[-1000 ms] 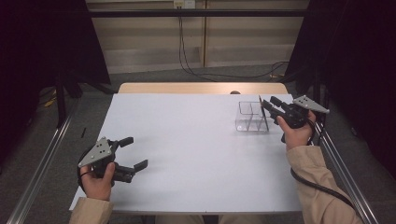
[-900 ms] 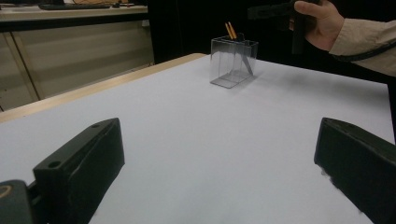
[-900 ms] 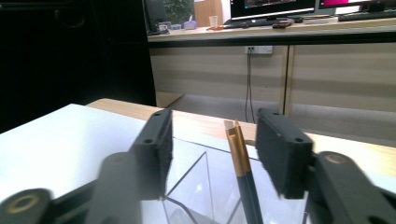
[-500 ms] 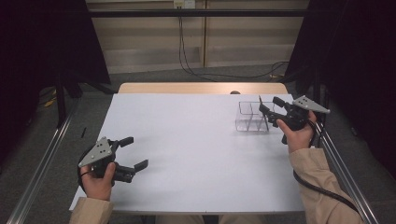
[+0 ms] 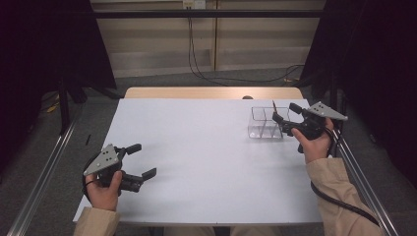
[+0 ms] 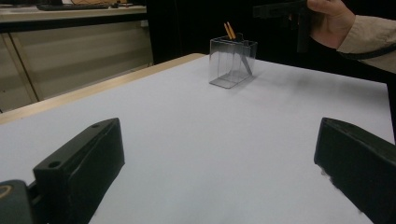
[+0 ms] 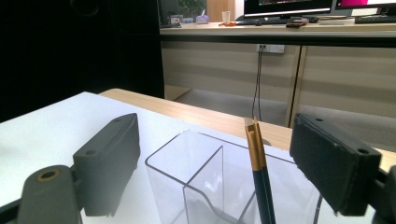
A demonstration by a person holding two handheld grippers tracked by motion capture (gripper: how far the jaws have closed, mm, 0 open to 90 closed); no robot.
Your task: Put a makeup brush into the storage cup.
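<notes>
A clear plastic holder (image 5: 264, 124) with compartments stands at the table's back right. Two dark pens with gold tops (image 7: 256, 154) lean upright inside it, seen small in the left gripper view (image 6: 229, 30). My right gripper (image 5: 285, 114) hovers at the holder's right rim. Its jaws have just been opening, and they stand wide on either side of the pens without pressing them (image 7: 215, 158). My left gripper (image 5: 140, 160) rests near the front left of the white table, open with nothing between its jaws (image 6: 219, 154).
The white table top (image 5: 206, 157) has a wooden strip along its far edge (image 5: 196, 93). Metal rails run along both sides. Cables hang down the back wall. The holder (image 6: 232, 63) is far from my left gripper.
The right gripper's jaws have spread wider apart at the holder, with the hand staying almost in place. The left hand and its gripper have not moved.
</notes>
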